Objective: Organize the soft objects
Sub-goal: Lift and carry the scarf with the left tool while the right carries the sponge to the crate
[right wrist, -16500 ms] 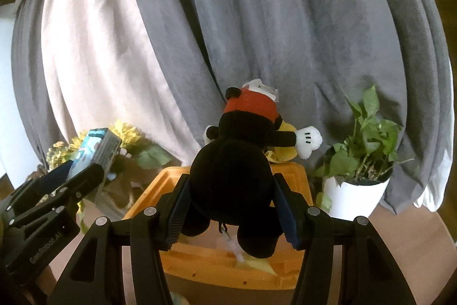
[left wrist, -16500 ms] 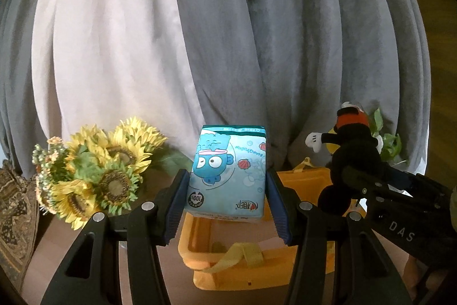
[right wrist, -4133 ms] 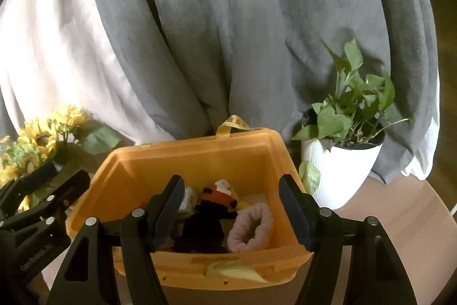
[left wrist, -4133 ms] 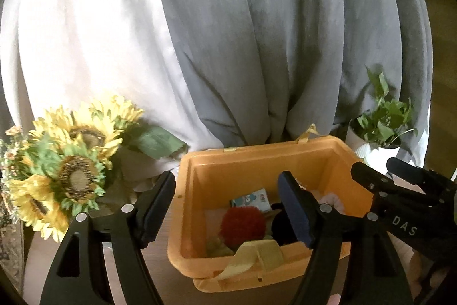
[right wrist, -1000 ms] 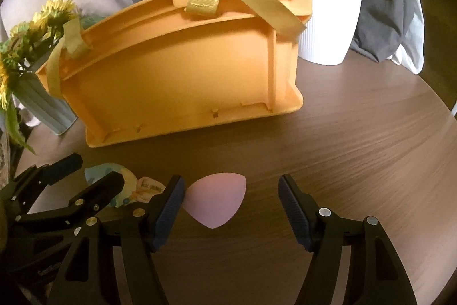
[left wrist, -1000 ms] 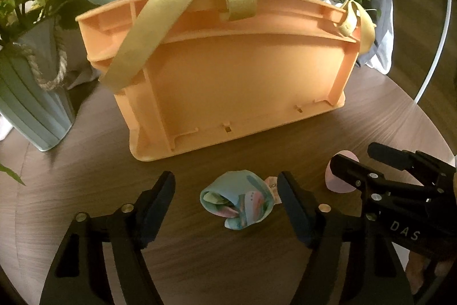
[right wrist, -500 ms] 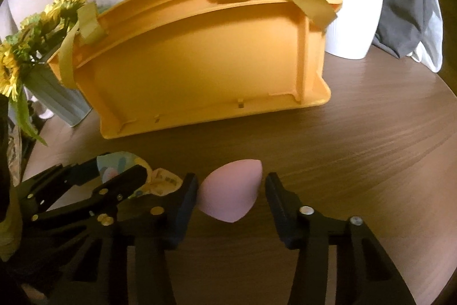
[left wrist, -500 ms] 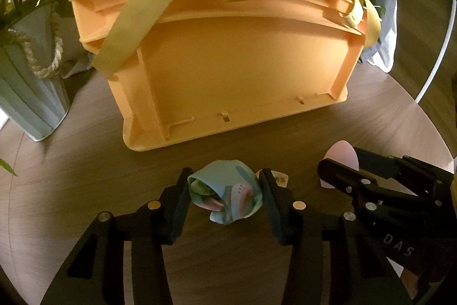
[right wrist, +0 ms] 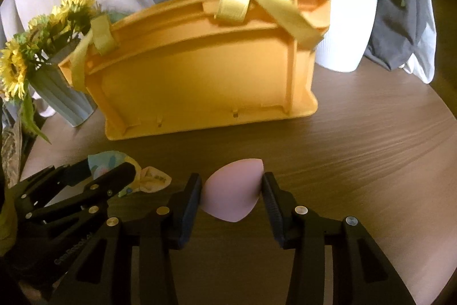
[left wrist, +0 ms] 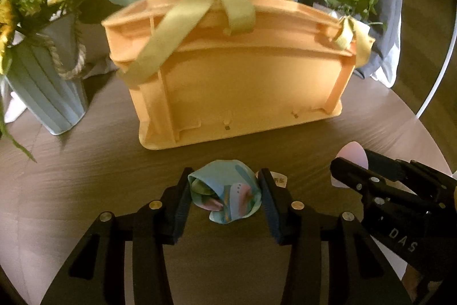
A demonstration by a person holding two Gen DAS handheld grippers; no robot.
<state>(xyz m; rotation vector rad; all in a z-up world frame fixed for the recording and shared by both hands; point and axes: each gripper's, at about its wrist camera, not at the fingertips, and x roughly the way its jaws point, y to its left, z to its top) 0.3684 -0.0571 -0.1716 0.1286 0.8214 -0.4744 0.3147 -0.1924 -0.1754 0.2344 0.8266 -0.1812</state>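
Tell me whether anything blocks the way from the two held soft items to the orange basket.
Nothing lies on the table between them. The left gripper holds the rolled cloth, the right gripper the pink sponge. But the orange basket faces them with its side wall, and a yellow strap drapes over the rim.

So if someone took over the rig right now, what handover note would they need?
Left gripper: shut on the rolled pastel cloth, near the table.
Right gripper: shut on the pink sponge.
Orange basket stands just behind both, handles up; its inside is not visible.
Done: both items gripped.
Left: probably lift each one into the basket and release.
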